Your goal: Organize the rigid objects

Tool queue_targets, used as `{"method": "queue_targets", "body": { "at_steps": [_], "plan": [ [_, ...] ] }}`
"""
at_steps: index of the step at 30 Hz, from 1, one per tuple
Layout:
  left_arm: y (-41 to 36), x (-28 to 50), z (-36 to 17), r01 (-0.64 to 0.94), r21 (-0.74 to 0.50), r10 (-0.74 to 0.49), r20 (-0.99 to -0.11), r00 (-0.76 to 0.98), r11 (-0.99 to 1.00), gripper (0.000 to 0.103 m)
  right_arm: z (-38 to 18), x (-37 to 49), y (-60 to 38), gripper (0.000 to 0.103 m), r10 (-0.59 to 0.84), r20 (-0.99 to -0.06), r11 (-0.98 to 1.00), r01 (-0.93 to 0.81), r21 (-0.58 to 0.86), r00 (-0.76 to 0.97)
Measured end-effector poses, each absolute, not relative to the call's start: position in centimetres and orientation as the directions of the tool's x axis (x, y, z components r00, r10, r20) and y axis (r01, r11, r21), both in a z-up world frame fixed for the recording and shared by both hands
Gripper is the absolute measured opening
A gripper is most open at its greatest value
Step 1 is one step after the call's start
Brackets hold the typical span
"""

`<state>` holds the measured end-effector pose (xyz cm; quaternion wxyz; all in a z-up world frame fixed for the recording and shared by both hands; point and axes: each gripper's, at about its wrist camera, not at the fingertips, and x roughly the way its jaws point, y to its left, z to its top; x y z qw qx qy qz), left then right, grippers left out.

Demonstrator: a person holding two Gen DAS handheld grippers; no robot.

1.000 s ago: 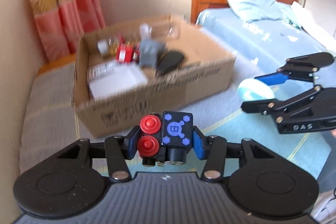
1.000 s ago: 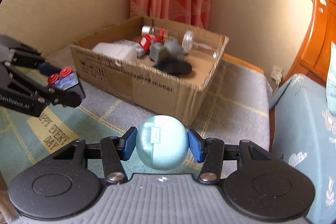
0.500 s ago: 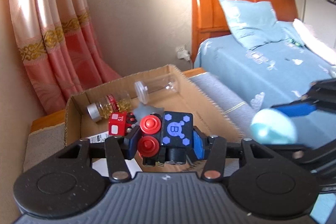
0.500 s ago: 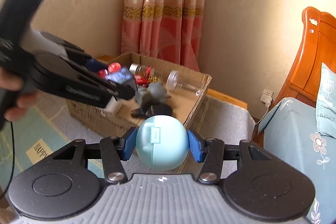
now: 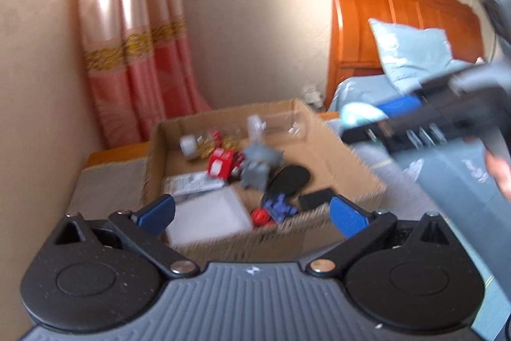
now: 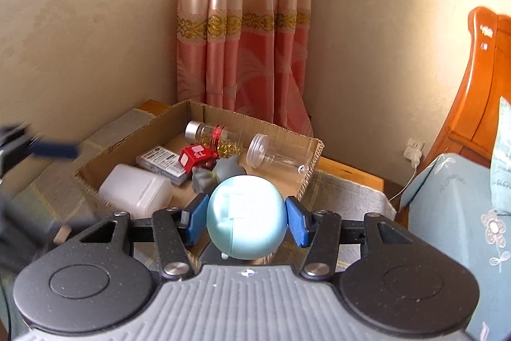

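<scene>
My left gripper (image 5: 252,213) hangs over the near edge of the cardboard box (image 5: 338,155), its jaws opening wide with nothing between the pads. The blue-and-red toy block (image 5: 274,209) lies loose inside the box by the near wall. My right gripper (image 6: 244,218) is shut on a pale blue egg-shaped case (image 6: 245,216) above the box (image 6: 314,152). The same case (image 5: 359,114) shows in the left wrist view at the right, above the box's far corner. A blurred left fingertip (image 6: 54,149) crosses the right wrist view.
The box holds a white tub (image 6: 135,190), a red toy (image 6: 196,157), a grey figure (image 5: 258,162), a black oval piece (image 5: 287,181), a jar of gold bits (image 6: 215,135) and a clear jar (image 6: 274,154). A bed (image 5: 412,66), curtain (image 6: 242,53) and walls surround it.
My left gripper has opened and the blue-and-red block has dropped into the box. My right gripper has carried the blue case up and over the box.
</scene>
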<state>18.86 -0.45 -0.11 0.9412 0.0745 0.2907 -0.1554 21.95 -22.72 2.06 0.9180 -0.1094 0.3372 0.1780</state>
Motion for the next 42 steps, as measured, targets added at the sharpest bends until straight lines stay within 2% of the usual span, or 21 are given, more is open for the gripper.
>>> {"method": "queue_targets", "body": {
  "at_steps": [4, 14, 15, 17, 19, 20, 24, 29, 35, 42],
  "plan": [
    [-0.4, 16.9, -0.8, 0.262, 0.113, -0.159, -0.552, 0.818, 0.958, 0.102, 1.0, 25.6, -21.5, 0.058, 0.236, -0.695, 0.923, -0.379, -0.057, 0.679],
    [0.8, 15.6, -0.7, 0.199, 0.125, -0.104, -0.529, 0.842, 0.972, 0.102, -2.6, 32.3, -20.2, 0.059, 0.130, -0.760, 0.963, -0.264, -0.056, 0.636],
    [0.8, 15.5, -0.7, 0.199, 0.120, -0.107, -0.527, 0.843, 0.973, 0.102, -2.5, 32.5, -20.4, 0.062, 0.114, -0.755, 0.967, -0.246, -0.064, 0.646],
    [1.0, 15.4, -0.6, 0.195, 0.106, -0.111, -0.526, 0.843, 0.975, 0.102, -1.9, 32.0, -20.8, 0.085, 0.092, -0.736, 0.973, -0.217, -0.076, 0.671],
    [1.0, 15.5, -0.5, 0.189, 0.104, -0.106, -0.529, 0.842, 0.976, 0.102, -0.7, 30.5, -21.0, 0.101, 0.116, -0.700, 0.973, -0.221, -0.061, 0.705],
    [1.1, 15.6, -0.5, 0.181, 0.104, -0.099, -0.532, 0.841, 0.978, 0.102, 0.1, 29.4, -21.1, 0.103, 0.119, -0.686, 0.974, -0.219, -0.060, 0.718],
    [1.5, 16.5, -0.2, 0.126, 0.086, -0.054, -0.576, 0.816, 0.988, 0.102, 1.9, 25.8, -20.5, 0.103, 0.061, -0.714, 0.973, -0.200, -0.113, 0.698],
    [1.9, 17.2, 0.0, 0.048, 0.082, 0.016, -0.642, 0.766, 0.996, 0.102, 1.3, 20.6, -19.9, 0.103, -0.061, -0.754, 0.979, -0.109, -0.173, 0.654],
    [1.3, 16.4, 0.3, 0.064, 0.103, 0.020, -0.660, 0.751, 0.993, 0.102, -0.4, 16.0, -19.4, 0.103, -0.045, -0.792, 0.990, -0.076, -0.115, 0.609],
    [0.7, 15.8, 1.2, 0.080, 0.094, 0.002, -0.660, 0.751, 0.992, 0.102, 0.2, 13.4, -19.6, 0.103, -0.045, -0.774, 0.995, -0.044, -0.095, 0.632]
  ]
}}
